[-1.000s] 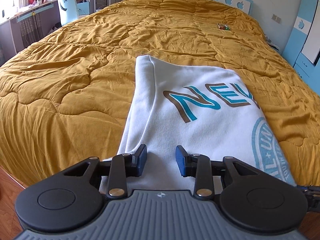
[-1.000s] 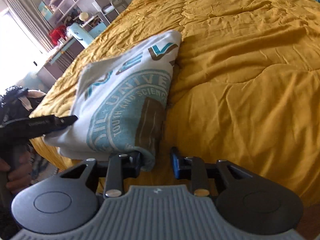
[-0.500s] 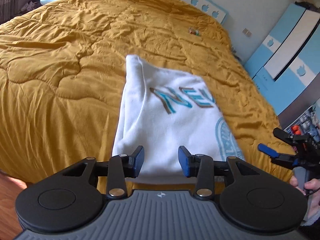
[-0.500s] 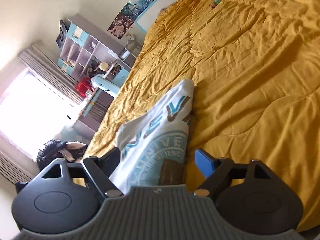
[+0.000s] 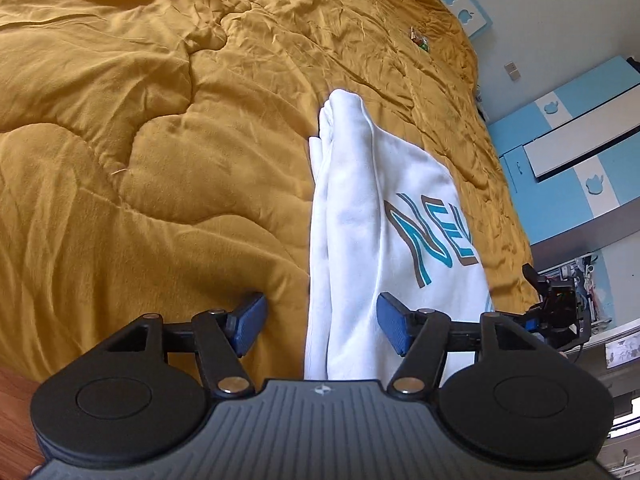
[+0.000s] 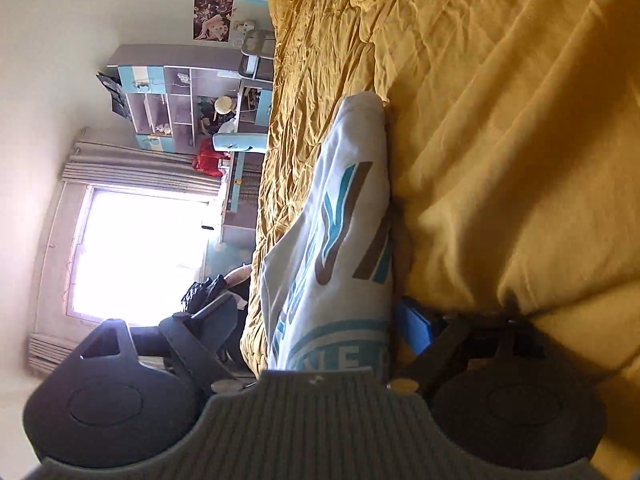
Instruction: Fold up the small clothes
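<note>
Shirt: the folded white shirt [image 5: 372, 216] with teal-and-brown lettering lies on the quilt [image 5: 140, 160], near the bed's near edge; layered folded edges show along its left side in the left view.
Shirt, right view: the shirt [image 6: 340, 240] runs away from the camera, a round teal print at its near end.
Left gripper: the left gripper [image 5: 320, 320] hangs over the shirt's near end, its jaws opening; the cloth passes between the blue pads [image 5: 394, 326] but neither presses on it.
Right gripper: the right gripper [image 6: 320, 328] is spread wide and rolled on its side, the shirt's printed end between its fingers, not gripped.
Change, left: a second ago the left jaws stood much closer together, and the lettering faced the camera squarely; now the view looks along the shirt's left edge.
Change, right: a second ago the right jaws were narrower, with the left finger at the shirt's corner; now they are released, and the room appears turned sideways.
Other hand: the right gripper [image 5: 556, 308] shows at the right edge of the left view, beyond the shirt.
Quilt: mustard, quilted, wrinkled, with a small coloured object [image 5: 418, 38] far up it.
Room: a blue-and-white wardrobe [image 5: 560, 140]; shelves [image 6: 180, 96] and a bright window [image 6: 144, 248].
</note>
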Tool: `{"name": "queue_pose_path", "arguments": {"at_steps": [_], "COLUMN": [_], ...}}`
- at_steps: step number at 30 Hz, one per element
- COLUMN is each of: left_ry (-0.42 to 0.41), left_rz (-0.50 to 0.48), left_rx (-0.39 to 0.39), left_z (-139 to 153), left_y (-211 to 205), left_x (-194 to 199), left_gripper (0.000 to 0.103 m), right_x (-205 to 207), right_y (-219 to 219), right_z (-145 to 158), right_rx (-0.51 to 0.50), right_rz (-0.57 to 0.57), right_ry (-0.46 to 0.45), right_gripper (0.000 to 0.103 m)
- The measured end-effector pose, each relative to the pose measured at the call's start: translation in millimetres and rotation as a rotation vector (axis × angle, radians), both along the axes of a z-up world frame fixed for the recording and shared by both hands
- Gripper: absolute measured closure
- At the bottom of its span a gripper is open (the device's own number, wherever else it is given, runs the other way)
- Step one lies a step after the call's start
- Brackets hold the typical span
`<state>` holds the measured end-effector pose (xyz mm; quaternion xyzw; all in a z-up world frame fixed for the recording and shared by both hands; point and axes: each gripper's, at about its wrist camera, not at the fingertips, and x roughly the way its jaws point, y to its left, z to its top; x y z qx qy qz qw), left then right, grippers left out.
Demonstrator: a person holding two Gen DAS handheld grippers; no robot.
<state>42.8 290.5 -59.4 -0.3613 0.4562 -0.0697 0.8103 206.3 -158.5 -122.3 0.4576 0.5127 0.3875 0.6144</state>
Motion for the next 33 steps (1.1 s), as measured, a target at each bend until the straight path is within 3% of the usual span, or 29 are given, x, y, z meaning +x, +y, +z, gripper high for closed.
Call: {"name": "queue_pose_path", "arguments": {"at_steps": [4, 11, 15, 21, 25, 27, 29, 30, 32, 33], "left_ry": [-0.041, -0.019, -0.006, 0.008, 0.003, -0.005, -0.012, -0.013, -0.036, -0.041], "left_rz": [-0.011, 0.001, -0.06, -0.118, -0.095, -0.082, -0.072, -0.069, -0.081, -0.083], "left_rx": [-0.125, -0.402, -0.465, -0.482, -0.583, -0.623, -0.641, -0.618, -0.574, -0.558], "left_z": [-15.3, -52.5, -63.5, -73.0, -84.0, -89.3, -95.8, -97.5, -95.1, -92.7], "left_y": [9.8, 28.9, 24.4, 14.0, 19.6, 20.4, 15.6, 9.1, -3.4, -6.6], "left_x": [11.5, 40.0, 58.2, 69.9, 70.1, 69.4, 69.7, 70.6, 71.8, 72.1], "left_gripper": [0.025, 0.023, 0.024, 0.024, 0.026, 0.032, 0.054, 0.06, 0.066, 0.066], "right_x": [8.8, 17.3, 27.4, 29.6, 28.8, 28.9, 27.7, 26.5, 23.9, 21.6], "right_y": [7.4, 49.5, 61.9, 60.4, 62.3, 70.1, 77.7, 80.9, 86.8, 88.9], "right_z": [-3.9, -1.7, -16.1, -35.4, -39.7, -37.6, -34.2, -33.2, -28.0, -25.1], "right_rx": [-0.017, -0.124, -0.063, 0.066, 0.083, 0.068, 0.038, 0.016, -0.05, -0.11], "right_rz": [0.074, 0.219, 0.219, 0.162, 0.169, 0.201, 0.226, 0.235, 0.247, 0.248], "right_ry": [-0.026, -0.14, -0.114, -0.075, -0.074, -0.082, -0.095, -0.106, -0.137, -0.155], "right_gripper": [0.022, 0.021, 0.021, 0.021, 0.021, 0.021, 0.021, 0.022, 0.03, 0.046]}}
